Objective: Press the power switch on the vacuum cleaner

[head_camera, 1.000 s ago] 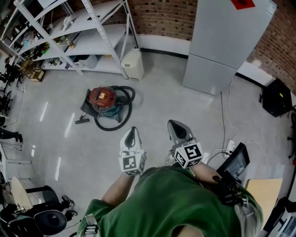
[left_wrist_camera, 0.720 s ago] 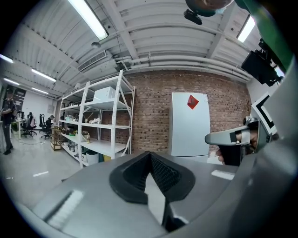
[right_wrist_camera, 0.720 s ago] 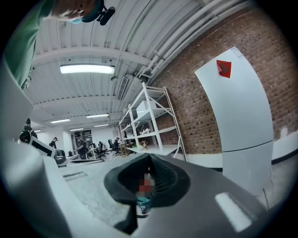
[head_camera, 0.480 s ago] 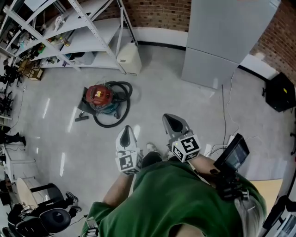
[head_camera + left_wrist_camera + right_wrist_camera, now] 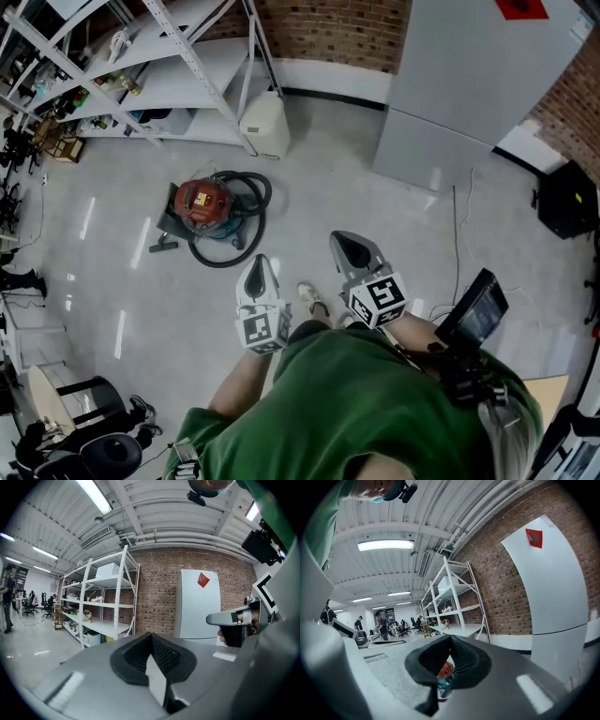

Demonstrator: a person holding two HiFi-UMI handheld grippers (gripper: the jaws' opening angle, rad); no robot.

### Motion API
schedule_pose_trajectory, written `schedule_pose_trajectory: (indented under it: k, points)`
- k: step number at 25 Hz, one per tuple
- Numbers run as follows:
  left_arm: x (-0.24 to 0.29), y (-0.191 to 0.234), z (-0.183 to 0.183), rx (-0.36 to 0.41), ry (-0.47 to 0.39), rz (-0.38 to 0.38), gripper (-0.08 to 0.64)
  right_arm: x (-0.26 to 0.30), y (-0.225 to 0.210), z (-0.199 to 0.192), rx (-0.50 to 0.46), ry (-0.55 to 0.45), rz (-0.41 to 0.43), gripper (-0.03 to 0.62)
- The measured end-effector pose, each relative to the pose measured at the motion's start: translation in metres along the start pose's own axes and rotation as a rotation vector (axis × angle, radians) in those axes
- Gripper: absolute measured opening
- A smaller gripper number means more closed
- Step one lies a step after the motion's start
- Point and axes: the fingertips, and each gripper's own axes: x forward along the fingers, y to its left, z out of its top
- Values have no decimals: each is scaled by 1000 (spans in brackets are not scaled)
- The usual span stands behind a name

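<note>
Grey glossy floor (image 5: 337, 187). On it: red vacuum cleaner (image 5: 204, 200) with its black hose (image 5: 246, 225) coiled round it; white shelving rack (image 5: 169, 75) behind; cream bin (image 5: 265, 127) beside a rack leg; tall grey cabinet (image 5: 459, 103) right; black case (image 5: 565, 199) far right; loose cable (image 5: 459, 225) near the cabinet.
</note>
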Motion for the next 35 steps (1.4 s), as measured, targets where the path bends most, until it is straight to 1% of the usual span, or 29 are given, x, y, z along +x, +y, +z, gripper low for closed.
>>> schedule_pose_trajectory:
  k: [6,15,21,26,31,35]
  points:
    - [35,53,4,-35,-16,39,8,62,14,6,-14,23,30,3]
    - [65,144,2,-81,-49,127,8,152,50,16,-78,32,88,3]
    - [57,201,3,-103,-68,225,8,204,94,17,-128,44,190,3]
    - [58,238,2,-114,-78,307,8,249,121,18,-141,41,279,3]
    - [63,267,2,-108,-86,379,8,290,134,12,-141,47,355,3]
    - [76,289,5,-103,-120,424,8,330,140,9,-137,51,420,3]
